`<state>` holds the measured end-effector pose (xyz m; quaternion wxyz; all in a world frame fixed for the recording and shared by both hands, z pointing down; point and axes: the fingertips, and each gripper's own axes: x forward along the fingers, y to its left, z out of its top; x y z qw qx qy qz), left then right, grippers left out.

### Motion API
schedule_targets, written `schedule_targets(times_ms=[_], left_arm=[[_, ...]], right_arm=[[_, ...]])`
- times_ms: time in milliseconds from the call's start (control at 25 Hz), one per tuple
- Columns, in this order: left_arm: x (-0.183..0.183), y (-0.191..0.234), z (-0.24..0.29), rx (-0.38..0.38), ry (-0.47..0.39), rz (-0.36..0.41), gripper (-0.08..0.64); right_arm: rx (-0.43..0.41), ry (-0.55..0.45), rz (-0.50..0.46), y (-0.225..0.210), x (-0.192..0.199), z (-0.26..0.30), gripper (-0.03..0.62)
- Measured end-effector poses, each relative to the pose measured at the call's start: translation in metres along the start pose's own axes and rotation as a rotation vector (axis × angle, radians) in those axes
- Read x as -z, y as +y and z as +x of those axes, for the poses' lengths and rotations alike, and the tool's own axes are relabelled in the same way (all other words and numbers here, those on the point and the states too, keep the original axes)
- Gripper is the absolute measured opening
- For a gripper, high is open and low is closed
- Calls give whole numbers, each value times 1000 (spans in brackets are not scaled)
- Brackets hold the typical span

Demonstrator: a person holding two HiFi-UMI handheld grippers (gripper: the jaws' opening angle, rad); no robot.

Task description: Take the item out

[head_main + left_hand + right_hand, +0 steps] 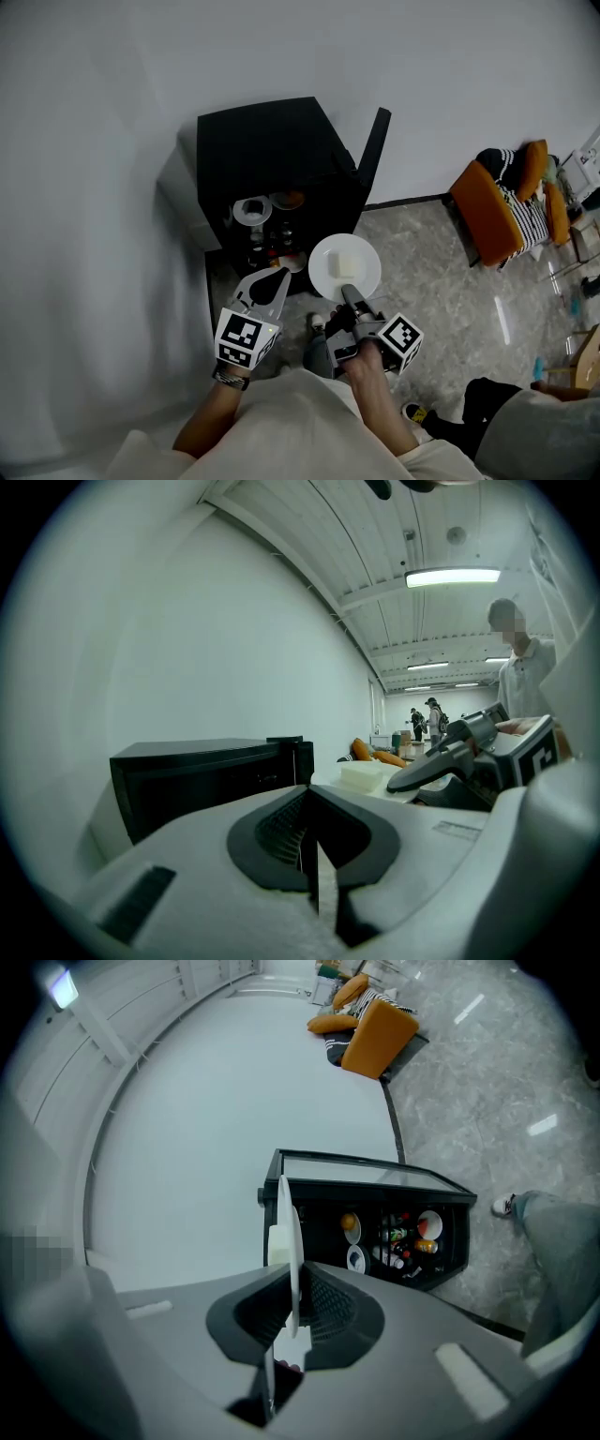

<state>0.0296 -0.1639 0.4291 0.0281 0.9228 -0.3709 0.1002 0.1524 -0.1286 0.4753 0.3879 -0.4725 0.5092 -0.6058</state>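
A small black fridge (272, 141) stands open against the white wall, its door (370, 155) swung to the right. In front of it my right gripper (349, 292) is shut on the near rim of a white plate (323, 279), which carries a pale rectangular block (344, 264). The right gripper view shows the plate (292, 1241) edge-on between the pads, with the block (277, 1246) on its left face and the fridge (375, 1232) beyond. My left gripper (278, 277) hangs shut and empty left of the plate, near the fridge's lower shelves. From the left gripper view, that gripper (314, 832) points past the fridge (202, 771).
The fridge shelves (267, 230) hold bowls, bottles and small items. An orange chair (506, 211) with a striped cloth stands at the right. Another person (525, 422) sits at the lower right. My own shoe (319, 323) is below the plate.
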Motion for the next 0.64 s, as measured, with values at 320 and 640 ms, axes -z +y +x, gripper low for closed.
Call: schedule_targets(times_ms=[320,640], left_arm=[[1,-1,3,5,1,1,-2],[1,0,6,2,-4,4,-2]], right_arm=[[19,3,-8,-3,-2,0,21],[19,7,-13,-3,-3,3,21]])
